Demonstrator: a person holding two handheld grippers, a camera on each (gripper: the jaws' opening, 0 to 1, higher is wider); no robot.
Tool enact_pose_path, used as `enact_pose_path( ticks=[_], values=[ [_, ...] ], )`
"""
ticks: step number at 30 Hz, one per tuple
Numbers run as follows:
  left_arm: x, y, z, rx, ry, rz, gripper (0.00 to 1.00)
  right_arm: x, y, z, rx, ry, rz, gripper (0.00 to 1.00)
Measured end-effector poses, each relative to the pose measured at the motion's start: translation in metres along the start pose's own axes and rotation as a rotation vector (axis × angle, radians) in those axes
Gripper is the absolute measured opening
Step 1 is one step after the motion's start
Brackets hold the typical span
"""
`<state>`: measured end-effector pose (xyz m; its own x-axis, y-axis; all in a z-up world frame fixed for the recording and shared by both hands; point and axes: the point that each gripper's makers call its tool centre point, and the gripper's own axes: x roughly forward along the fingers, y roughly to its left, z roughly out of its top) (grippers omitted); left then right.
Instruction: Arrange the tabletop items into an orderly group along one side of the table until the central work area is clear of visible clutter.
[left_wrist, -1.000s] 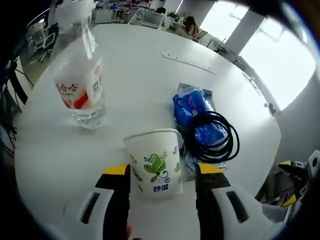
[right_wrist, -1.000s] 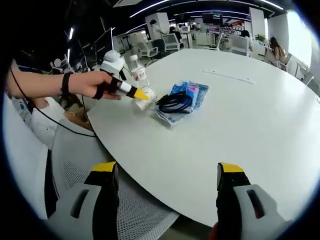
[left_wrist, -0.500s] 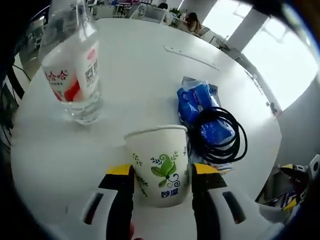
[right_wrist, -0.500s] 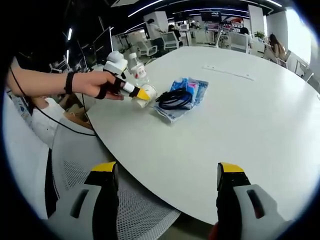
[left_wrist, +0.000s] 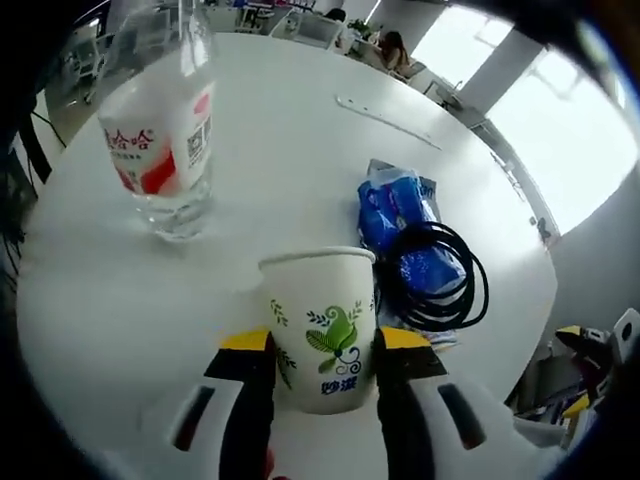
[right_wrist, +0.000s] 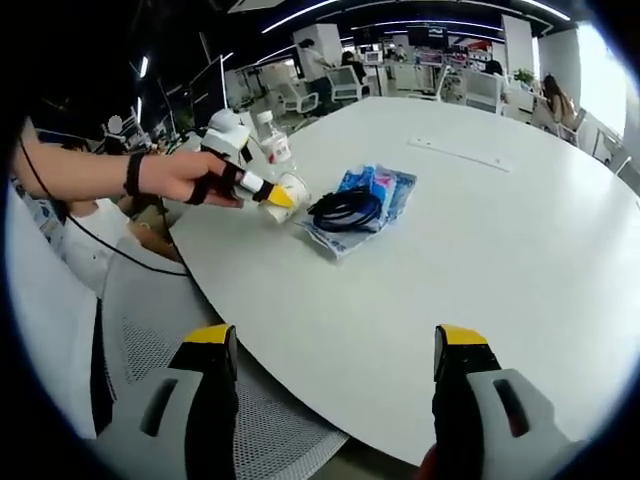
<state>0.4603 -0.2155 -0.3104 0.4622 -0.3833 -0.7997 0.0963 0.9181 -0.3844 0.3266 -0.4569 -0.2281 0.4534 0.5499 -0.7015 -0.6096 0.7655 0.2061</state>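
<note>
A white paper cup (left_wrist: 322, 310) with a green leaf print stands between the yellow-tipped jaws of my left gripper (left_wrist: 322, 348), which press on both its sides. In the right gripper view a hand holds that left gripper (right_wrist: 272, 194) at the table's left edge, with the cup (right_wrist: 292, 186) in it. A clear water bottle (left_wrist: 165, 140) with a red and white label stands behind the cup to the left. A blue packet (left_wrist: 398, 212) lies to the right with a black cable coil (left_wrist: 437, 275) on it. My right gripper (right_wrist: 335, 345) is open, off the table's near edge.
The round white table (right_wrist: 520, 230) stretches far and bare behind the items. A thin white strip (right_wrist: 460, 152) lies on it farther back. A grey mesh chair (right_wrist: 170, 320) stands below the near edge. Office desks and seated people fill the background.
The left jaws have come in from either side of the paper cup and now press on it. In the right gripper view the cup now sits tilted in that gripper. The right gripper has stayed put.
</note>
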Motion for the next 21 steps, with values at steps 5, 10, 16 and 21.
enact_pose_path(
  ticks=[5, 10, 16, 21],
  values=[
    [-0.007, 0.006, 0.006, 0.023, -0.023, 0.001, 0.38, 0.001, 0.0, 0.002, -0.013, 0.003, 0.01, 0.8],
    [-0.022, -0.004, 0.016, 0.008, -0.096, -0.057, 0.38, 0.002, -0.001, 0.002, -0.021, 0.009, 0.016, 0.79],
    [-0.031, 0.0, 0.006, 0.076, -0.087, -0.044, 0.38, 0.003, 0.001, 0.005, -0.024, 0.002, 0.025, 0.79],
    [-0.038, -0.002, 0.003, 0.095, -0.096, -0.049, 0.38, 0.007, 0.002, 0.008, -0.034, 0.003, 0.035, 0.79]
  ],
)
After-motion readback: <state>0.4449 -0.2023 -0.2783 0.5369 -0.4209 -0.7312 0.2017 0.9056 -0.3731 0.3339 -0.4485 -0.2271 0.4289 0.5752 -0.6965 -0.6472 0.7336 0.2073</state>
